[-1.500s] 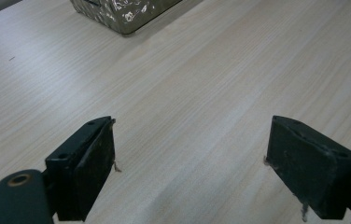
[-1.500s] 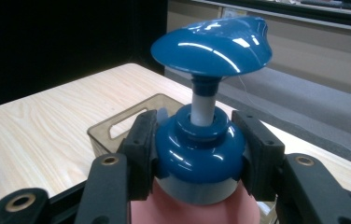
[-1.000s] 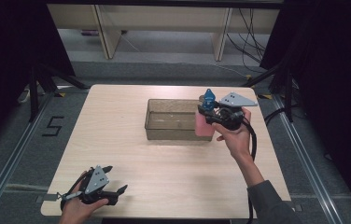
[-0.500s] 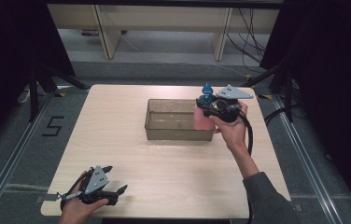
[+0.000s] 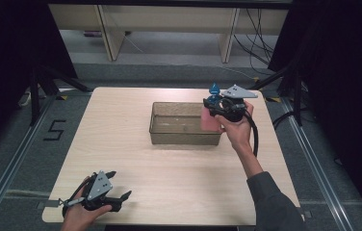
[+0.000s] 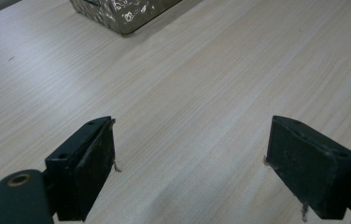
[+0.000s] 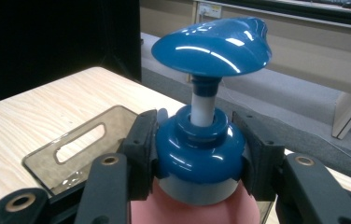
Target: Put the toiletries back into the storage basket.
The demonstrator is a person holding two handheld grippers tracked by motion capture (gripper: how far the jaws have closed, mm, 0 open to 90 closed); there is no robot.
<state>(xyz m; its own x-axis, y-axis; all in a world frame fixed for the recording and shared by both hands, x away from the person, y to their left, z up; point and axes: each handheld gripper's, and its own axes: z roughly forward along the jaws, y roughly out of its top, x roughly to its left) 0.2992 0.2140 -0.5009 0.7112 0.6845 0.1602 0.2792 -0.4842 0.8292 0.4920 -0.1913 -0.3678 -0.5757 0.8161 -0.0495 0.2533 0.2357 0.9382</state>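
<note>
Wooden table (image 5: 179, 168), pale grain, carries the whole setup. Near its far middle stands a clear smoky plastic bin (image 5: 185, 123), rectangular, with a slot handle cut into its end wall as seen in the right gripper view (image 7: 78, 142). Pink pump bottle (image 5: 211, 118) with blue collar and blue pump head sits upright at the bin's right end, over or just inside the rim; cannot tell whether its base rests on anything. Right gripper (image 5: 220, 107) has its jaws closed on the bottle neck, one pad on each side of the blue collar (image 7: 197, 156), pump head above them. Left gripper (image 5: 116, 199) lies low at the near left corner of the table, well apart from the bin, jaws spread wide with bare tabletop between them (image 6: 190, 158), holding nothing.
</note>
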